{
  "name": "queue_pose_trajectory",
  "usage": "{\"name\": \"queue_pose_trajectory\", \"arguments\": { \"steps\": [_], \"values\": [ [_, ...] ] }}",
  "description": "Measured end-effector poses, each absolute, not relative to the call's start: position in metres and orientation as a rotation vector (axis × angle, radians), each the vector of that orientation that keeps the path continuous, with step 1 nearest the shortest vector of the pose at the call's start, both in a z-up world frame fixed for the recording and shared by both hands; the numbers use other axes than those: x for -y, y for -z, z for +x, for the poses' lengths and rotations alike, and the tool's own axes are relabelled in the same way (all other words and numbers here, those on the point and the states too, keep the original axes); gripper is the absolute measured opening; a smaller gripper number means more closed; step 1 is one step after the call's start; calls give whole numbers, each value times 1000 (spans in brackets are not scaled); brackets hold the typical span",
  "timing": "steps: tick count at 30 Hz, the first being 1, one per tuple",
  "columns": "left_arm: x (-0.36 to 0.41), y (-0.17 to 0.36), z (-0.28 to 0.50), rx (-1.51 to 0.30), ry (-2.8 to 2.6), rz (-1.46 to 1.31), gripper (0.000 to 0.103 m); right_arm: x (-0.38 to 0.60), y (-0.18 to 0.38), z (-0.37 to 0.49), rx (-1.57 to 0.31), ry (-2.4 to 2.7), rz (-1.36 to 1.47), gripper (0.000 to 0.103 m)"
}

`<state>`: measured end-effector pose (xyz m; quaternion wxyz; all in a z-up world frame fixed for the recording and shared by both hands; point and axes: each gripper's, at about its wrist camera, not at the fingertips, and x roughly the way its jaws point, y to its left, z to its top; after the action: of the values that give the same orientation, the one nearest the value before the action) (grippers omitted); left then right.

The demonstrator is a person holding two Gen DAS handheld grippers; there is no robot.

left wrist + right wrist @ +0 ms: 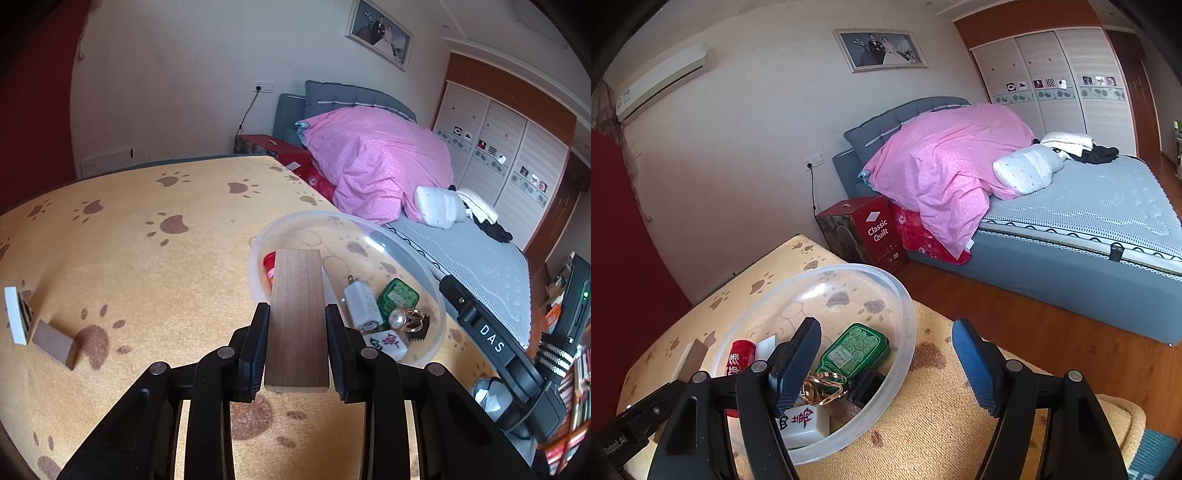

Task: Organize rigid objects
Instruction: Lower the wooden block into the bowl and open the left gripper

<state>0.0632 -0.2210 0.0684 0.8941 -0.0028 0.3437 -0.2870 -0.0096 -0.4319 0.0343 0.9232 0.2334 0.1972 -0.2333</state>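
My left gripper (295,325) is shut on a brown wooden block (297,317) and holds it above the near rim of a clear plastic bowl (432,291). The bowl holds a white charger (364,302), a green tin (399,295), a pearl ring (404,319), a mahjong tile (388,343) and a red can (269,264). In the right wrist view my right gripper (886,354) is open and empty, straddling the right rim of the bowl (905,306), with the green tin (855,350), the ring (823,386), the tile (801,424) and the can (738,356) inside.
A second brown block (55,343) and a white-edged flat piece (16,314) lie on the paw-print cloth (147,240) at the left. A bed with a pink quilt (942,166) and a red box (864,232) stand beyond the table edge.
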Motion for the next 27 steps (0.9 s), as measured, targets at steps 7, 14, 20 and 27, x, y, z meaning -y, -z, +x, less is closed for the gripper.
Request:
{"name": "queue_pose_trajectory", "arguments": {
  "steps": [7, 14, 20, 27],
  "values": [
    [255, -64, 72, -720, 646, 2, 30, 433, -33, -10, -406, 473, 486, 77],
    [260, -56, 76, -715, 648, -13, 57, 433, -34, -12, -404, 474, 488, 77],
    [246, -54, 72, -698, 609, -7, 57, 433, -34, -11, -404, 474, 488, 78],
    [235, -54, 69, -676, 544, 15, 70, 430, -33, -10, -410, 463, 483, 79]
  ]
}}
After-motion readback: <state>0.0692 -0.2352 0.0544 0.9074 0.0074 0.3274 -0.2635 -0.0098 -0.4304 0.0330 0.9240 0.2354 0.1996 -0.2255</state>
